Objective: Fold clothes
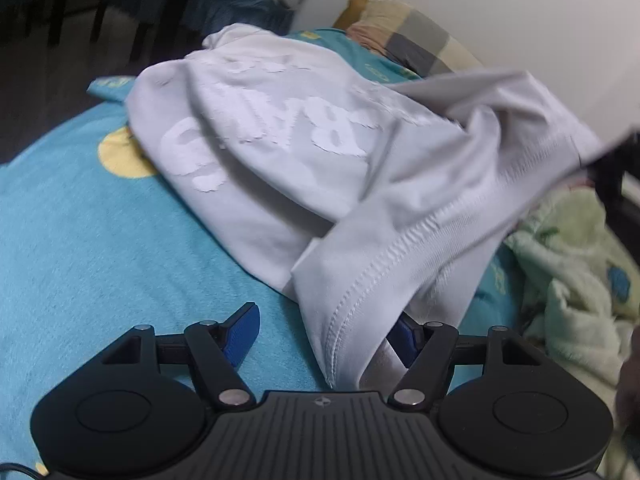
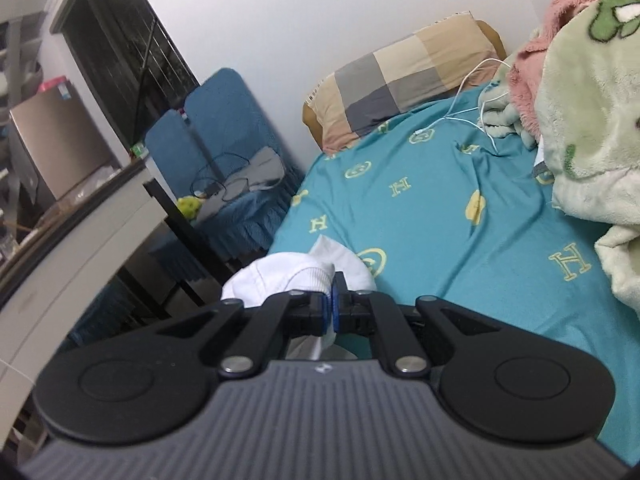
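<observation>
- The white T-shirt (image 1: pixel 280 152) lies bunched on my teal bedsheet (image 1: pixel 80 240): soft knit cloth, a raised white print across its chest, a double-stitched hem (image 1: pixel 360 300) hanging in a fold toward my left gripper (image 1: pixel 324 332).
- My left jaws stand apart. The ribbed blue pad (image 1: pixel 240 332) on one side is bare; the hem drapes over the other pad and hides most of it. I cannot see the cloth being pinched there.
- My right gripper (image 2: pixel 332 308) is clenched on a rolled white edge of the shirt (image 2: pixel 288 276), the cloth bulging out past the closed blue pads.
- The sheet is printed with yellow letters and round shapes, and lies slightly wrinkled.
- Only the right view shows the checked pillow (image 2: pixel 400 84) in full against the wall, a white cable (image 2: pixel 472 108) trailing over the sheet, a blue fabric chair (image 2: pixel 224 132) beside the bed and a white desk (image 2: pixel 80 240) at the left.
- A fuzzy green blanket (image 2: pixel 592 128) piles at the bed's right side; the left view catches it at its right edge (image 1: pixel 572 280).
- The left view alone shows the shirt's print.
</observation>
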A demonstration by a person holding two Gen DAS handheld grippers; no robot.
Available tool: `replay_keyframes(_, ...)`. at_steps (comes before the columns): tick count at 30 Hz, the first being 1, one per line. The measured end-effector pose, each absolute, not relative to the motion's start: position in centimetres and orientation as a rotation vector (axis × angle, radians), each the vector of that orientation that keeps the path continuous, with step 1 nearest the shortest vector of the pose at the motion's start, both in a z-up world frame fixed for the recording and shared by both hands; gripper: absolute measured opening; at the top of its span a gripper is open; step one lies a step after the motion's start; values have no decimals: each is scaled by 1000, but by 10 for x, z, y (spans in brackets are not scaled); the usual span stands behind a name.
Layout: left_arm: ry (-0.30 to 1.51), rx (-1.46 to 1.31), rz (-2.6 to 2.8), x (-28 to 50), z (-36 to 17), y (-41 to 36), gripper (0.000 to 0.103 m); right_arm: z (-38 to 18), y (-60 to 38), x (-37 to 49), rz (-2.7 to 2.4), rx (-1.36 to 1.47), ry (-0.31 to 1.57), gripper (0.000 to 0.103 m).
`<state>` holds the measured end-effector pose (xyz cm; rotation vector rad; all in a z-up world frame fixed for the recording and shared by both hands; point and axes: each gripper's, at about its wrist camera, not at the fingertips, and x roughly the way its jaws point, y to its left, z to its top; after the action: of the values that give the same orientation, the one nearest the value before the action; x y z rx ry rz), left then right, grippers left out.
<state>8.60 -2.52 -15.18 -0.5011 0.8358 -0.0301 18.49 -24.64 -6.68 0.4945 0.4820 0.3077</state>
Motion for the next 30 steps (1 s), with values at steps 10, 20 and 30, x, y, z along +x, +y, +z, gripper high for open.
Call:
replay_keyframes(10,841,-324,8,76,-155,-43,15,-48,-242,168,258,435,304,6)
replay_keyframes(20,488,-399,160,52,-72,14,4,-52,-243,162,101,374,241,5)
replay_keyframes(30,95,-279,114,23,150,62,4,85,-218,110,142,393,64,5)
